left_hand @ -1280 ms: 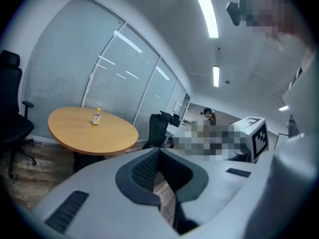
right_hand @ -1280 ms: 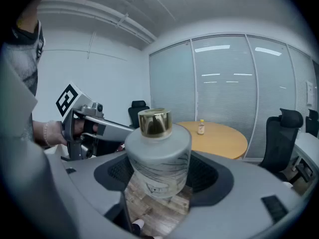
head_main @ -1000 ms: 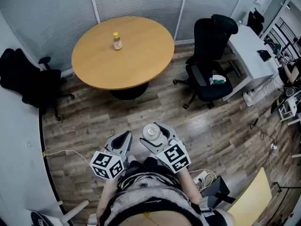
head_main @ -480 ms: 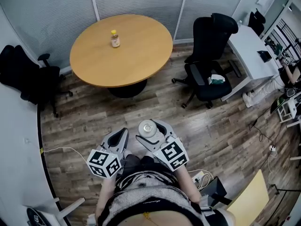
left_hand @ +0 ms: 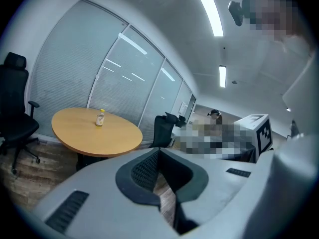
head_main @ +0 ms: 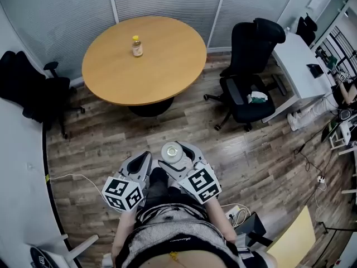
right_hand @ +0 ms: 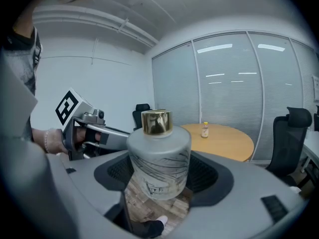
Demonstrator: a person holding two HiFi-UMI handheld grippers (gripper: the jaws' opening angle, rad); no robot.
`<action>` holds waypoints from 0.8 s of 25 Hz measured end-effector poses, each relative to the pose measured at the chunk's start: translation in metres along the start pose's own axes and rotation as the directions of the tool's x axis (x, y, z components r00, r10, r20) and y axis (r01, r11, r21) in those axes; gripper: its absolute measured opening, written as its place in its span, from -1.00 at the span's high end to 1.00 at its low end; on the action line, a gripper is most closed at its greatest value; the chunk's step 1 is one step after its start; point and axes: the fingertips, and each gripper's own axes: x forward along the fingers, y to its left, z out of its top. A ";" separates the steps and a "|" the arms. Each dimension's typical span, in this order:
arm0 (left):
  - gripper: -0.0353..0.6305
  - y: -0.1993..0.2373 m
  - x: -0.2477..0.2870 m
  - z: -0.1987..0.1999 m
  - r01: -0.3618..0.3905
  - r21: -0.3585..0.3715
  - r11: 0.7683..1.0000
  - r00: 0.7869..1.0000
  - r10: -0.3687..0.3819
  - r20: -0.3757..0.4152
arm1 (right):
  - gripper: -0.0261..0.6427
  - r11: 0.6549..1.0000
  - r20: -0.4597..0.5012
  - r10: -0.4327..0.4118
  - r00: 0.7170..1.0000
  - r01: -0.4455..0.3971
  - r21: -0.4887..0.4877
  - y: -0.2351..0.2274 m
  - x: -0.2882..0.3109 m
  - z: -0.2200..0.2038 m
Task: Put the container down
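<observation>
Between clenched jaws of right gripper [head_main: 174, 154], container [right_hand: 158, 156] slightly farther forward; left gripper [head_main: 141, 161] closed.

Round wooden table [head_main: 162, 66], black office chair [head_main: 251, 43], plank floor [head_main: 111, 138]

Head view overhead, both tool views share table [head_main: 159, 66]

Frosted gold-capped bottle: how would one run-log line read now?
right hand-held gripper: shut on frosted grey bottle with gold cap, above wood floor | left hand-held gripper: shut, empty | round wooden table: ahead
</observation>
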 end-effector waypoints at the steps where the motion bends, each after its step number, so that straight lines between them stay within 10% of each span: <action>1: 0.83 0.004 0.003 0.002 -0.001 -0.001 1.000 1.000 0.001 0.003 | -0.11 1.000 0.003 0.000 1.000 0.000 0.006 -0.002 0.003 0.001; 20: 0.83 0.070 0.081 0.051 0.111 0.061 0.992 0.993 -0.108 -0.054 | -0.11 0.996 -0.009 -0.070 0.998 0.070 0.049 -0.067 0.079 0.031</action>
